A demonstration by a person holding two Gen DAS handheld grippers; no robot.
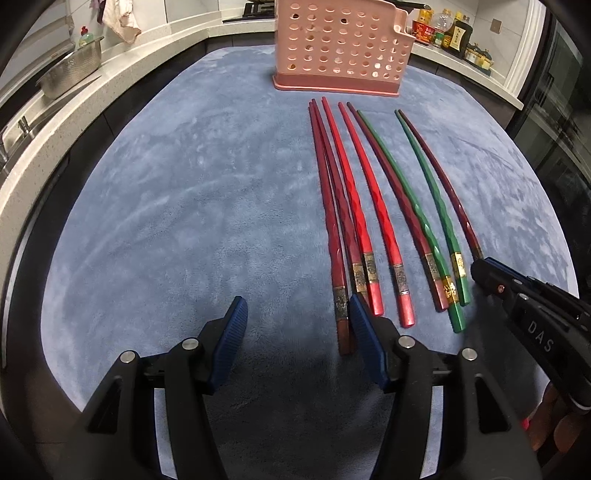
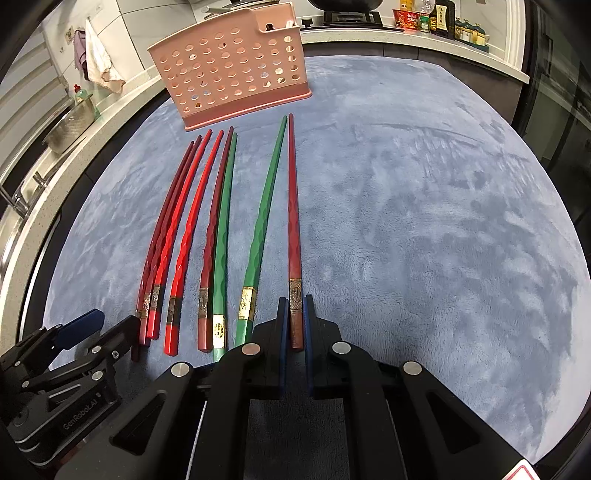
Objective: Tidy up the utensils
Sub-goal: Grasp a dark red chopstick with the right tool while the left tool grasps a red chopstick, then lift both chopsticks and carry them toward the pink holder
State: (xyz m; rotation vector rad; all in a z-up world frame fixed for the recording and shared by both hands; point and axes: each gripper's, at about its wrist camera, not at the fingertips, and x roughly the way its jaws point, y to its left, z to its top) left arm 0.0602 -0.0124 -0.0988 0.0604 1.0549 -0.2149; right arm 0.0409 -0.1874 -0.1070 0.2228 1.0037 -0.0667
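Several red, dark red and green chopsticks lie side by side on a blue-grey cloth (image 1: 184, 184), tips toward a pink perforated utensil holder (image 1: 340, 48), which also shows in the right wrist view (image 2: 236, 70). My right gripper (image 2: 294, 310) is shut on the thick end of the rightmost dark red chopstick (image 2: 293, 206), which lies on the cloth. In the left wrist view the right gripper (image 1: 480, 271) sits at that chopstick (image 1: 436, 173). My left gripper (image 1: 297, 310) is open and empty, its right finger beside the leftmost dark red chopstick (image 1: 327, 206).
A steel colander (image 1: 70, 72) and sink tap stand on the counter at left. Bottles and jars (image 1: 447, 31) stand on the counter at back right. A cloth (image 2: 98, 55) hangs on the wall. A dark cabinet edge runs along the right.
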